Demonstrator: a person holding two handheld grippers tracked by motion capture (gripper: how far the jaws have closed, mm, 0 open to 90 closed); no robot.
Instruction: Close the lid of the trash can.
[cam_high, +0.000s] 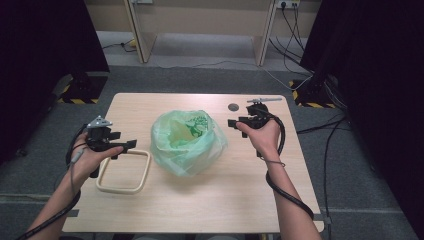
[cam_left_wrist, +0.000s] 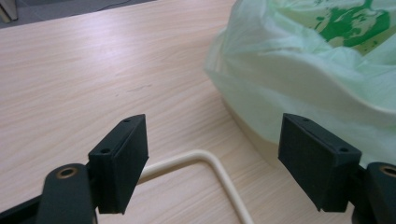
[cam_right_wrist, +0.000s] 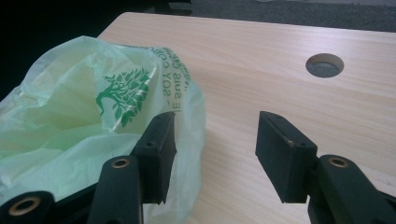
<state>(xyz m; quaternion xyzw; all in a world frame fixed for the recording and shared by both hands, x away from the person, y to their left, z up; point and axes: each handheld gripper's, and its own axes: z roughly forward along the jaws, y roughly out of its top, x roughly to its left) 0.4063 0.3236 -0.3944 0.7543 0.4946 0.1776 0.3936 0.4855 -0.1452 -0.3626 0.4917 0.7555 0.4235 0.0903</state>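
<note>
A crumpled pale green plastic bag with a dark green tree print (cam_high: 187, 141) is sitting open-mouthed at the middle of the light wooden surface (cam_high: 235, 200). The left gripper (cam_high: 124, 145) is hovering over a cream rounded-square frame (cam_high: 123, 171) just left of the bag, fingers (cam_left_wrist: 122, 161) standing wide apart, gripping nothing. The right gripper (cam_high: 233, 123) is hanging just right of the bag, fingers (cam_right_wrist: 280, 154) likewise spread and empty.

Wooden table (cam_high: 240, 200), green bag (cam_high: 187, 142), cream frame (cam_high: 124, 171)
</note>
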